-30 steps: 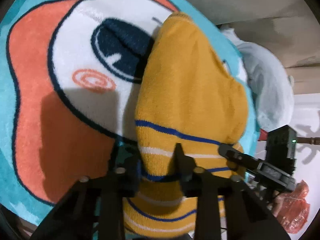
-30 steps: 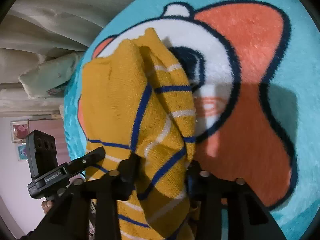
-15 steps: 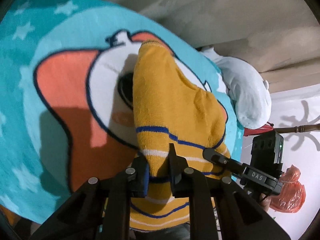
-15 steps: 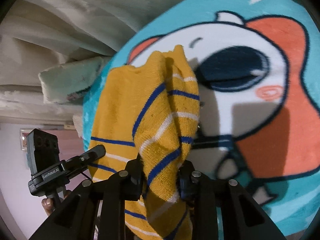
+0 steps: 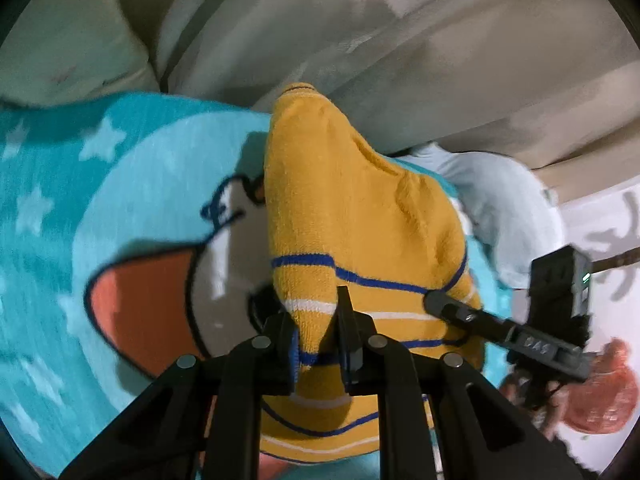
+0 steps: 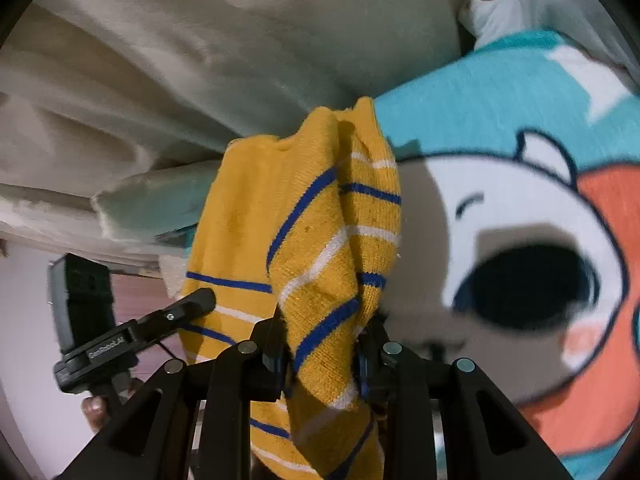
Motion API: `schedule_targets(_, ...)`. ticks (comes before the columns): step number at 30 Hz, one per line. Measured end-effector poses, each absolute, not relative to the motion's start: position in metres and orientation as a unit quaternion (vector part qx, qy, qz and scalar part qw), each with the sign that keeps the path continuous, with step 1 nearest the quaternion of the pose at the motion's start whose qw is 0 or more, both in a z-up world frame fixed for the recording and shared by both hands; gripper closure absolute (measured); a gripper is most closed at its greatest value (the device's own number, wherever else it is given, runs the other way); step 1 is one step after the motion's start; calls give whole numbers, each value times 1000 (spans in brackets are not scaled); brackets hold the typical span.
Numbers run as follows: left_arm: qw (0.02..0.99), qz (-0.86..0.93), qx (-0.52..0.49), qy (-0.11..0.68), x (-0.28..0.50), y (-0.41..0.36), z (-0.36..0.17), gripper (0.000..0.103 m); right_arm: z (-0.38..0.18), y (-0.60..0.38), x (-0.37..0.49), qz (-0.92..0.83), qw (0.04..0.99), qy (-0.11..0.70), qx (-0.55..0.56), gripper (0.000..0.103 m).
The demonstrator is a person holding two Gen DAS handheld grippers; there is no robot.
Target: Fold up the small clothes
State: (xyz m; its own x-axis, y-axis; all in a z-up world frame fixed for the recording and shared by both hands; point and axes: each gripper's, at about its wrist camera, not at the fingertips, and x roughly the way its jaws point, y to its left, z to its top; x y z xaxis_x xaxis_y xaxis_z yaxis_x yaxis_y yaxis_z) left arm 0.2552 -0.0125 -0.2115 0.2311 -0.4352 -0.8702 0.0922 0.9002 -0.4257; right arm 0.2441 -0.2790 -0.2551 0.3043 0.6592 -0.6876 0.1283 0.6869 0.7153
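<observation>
Left wrist: our left gripper (image 5: 316, 344) pinched on yellow striped garment (image 5: 360, 216), cloth running toward 12 above blue blanket (image 5: 44, 216).
Right wrist: our right gripper (image 6: 320, 354) clamped on bunched edge; both equally near.

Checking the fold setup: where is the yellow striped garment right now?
The yellow striped garment hangs centre-frame in both wrist views, pinched by the left gripper and right gripper above the teal cartoon blanket.

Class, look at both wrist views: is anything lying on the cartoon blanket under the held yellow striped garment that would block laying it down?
Nothing visible does. Both grippers, left and right, hold the yellow striped garment above the blanket.
</observation>
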Motion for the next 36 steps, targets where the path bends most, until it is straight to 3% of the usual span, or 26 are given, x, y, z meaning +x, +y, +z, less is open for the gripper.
schedule_targets(5,787,-131,-112,592,271,-17,-254,88,-295,-277,271,177,721,586,323,74)
schedule_targets(7,794,-120,-114,585,270,-13,-261,83,-301,-280,273,182,716,588,329,70)
schedule_targets(12,806,-84,-119,574,261,2,-260,38,-292,-285,269,163,717,605,306,48)
schedule_targets(17,784,-89,-167,591,236,27,-255,30,-271,-282,244,152,724,606,291,34)
schedule_targets(25,759,-128,-178,613,183,30,-262,27,-277,-281,168,126,712,614,316,33)
schedule_targets(27,761,-117,-169,616,178,29,-264,27,-278,-283,164,113,720,604,322,43)
schedule_targets(30,758,-105,-139,628,182,23,-273,27,-281,-279,173,105,723,611,305,75)
schedule_targets(36,740,-123,-146,645,177,18,-291,32,-303,-277,170,83,715,636,280,80)
